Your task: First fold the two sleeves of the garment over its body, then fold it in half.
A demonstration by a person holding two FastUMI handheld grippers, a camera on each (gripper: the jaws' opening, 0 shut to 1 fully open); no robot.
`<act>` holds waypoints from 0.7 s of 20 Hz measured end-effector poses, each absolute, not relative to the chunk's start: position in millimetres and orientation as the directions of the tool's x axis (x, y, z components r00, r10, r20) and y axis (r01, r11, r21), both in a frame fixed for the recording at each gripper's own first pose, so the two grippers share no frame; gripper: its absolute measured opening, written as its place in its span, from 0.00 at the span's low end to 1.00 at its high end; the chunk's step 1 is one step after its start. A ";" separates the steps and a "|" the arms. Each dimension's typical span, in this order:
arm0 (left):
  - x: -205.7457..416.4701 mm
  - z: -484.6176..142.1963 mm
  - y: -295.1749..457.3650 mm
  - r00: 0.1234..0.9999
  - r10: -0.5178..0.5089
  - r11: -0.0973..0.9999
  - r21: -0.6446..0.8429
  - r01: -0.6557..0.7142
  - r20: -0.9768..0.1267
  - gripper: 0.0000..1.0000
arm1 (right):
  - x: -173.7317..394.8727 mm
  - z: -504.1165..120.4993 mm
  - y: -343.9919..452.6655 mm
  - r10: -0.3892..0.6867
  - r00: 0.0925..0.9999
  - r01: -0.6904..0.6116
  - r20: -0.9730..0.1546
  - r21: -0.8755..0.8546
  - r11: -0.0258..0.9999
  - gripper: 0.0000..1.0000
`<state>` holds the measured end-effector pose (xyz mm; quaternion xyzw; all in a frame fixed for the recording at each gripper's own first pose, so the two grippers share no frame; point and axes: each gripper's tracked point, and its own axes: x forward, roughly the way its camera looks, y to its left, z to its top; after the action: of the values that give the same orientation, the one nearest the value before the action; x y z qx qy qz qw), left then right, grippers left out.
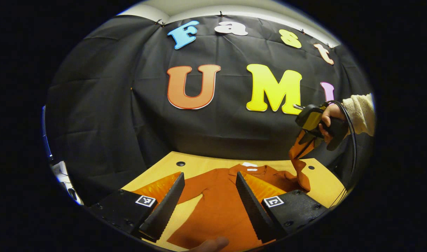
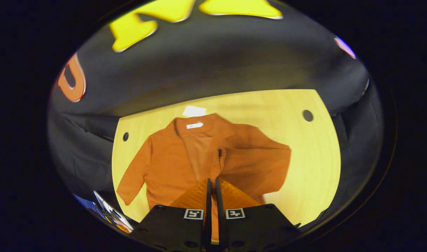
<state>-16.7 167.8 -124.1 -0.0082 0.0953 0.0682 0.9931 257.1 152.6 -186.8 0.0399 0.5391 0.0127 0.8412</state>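
An orange long-sleeved garment lies flat on the wooden table, collar toward the far wall. My left gripper hovers open above the garment's body, nothing between its fingers. Farther right, a hand holds my right gripper raised above the table, with one sleeve hanging from it. In the right gripper view the garment spreads below, and my right gripper is shut on that sleeve's cuff, the sleeve drawn across the body. The other sleeve lies stretched out to the side.
The table has round holes near its far corners. Black cloth walls stand close behind and beside it. A white label sits at the collar. A fingertip shows at the near edge. Bare wood lies right of the garment.
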 end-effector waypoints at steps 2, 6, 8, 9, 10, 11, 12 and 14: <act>-19.9 -135.3 183.7 0.965 0.156 0.987 -0.006 -0.161 -0.210 0.96 | 261.7 -197.4 198.1 0.101 0.398 -0.001 -0.912 0.110 0.994 0.08; -29.2 -150.5 214.9 0.955 0.194 0.981 0.056 -0.186 -0.225 0.96 | 263.4 -238.0 277.1 0.148 0.364 -0.051 -0.920 0.139 0.989 0.08; -31.0 -152.9 209.3 0.965 0.138 0.990 0.046 -0.131 -0.223 0.96 | 266.5 -258.1 307.9 0.166 0.356 -0.089 -0.920 0.143 0.986 0.08; -33.0 -153.2 204.9 0.968 0.106 0.994 0.041 -0.099 -0.228 0.95 | 269.6 -267.0 322.4 0.182 0.359 -0.096 -0.915 0.158 0.983 0.08; -35.4 -153.4 207.4 0.969 0.102 0.995 0.045 -0.094 -0.225 0.94 | 273.0 -275.9 331.5 0.185 0.362 -0.098 -0.914 0.160 0.982 0.08; -38.8 -152.8 208.7 0.969 0.103 0.994 0.050 -0.094 -0.223 0.92 | 277.4 -284.2 338.0 0.181 0.367 -0.097 -0.912 0.156 0.983 0.08; -39.5 -150.4 209.3 0.971 0.097 0.995 0.046 -0.090 -0.217 0.92 | 281.2 -291.2 344.1 0.189 0.377 -0.108 -0.907 0.159 0.981 0.06; -42.4 -151.4 206.9 0.974 0.091 0.996 0.019 -0.089 -0.209 0.92 | 283.2 -304.3 356.6 0.198 0.369 -0.135 -0.908 0.158 0.978 0.08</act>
<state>-42.4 206.9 -151.4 0.0046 0.1056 0.0454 0.9934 283.2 356.6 -304.3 0.0286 0.5526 0.1005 0.8269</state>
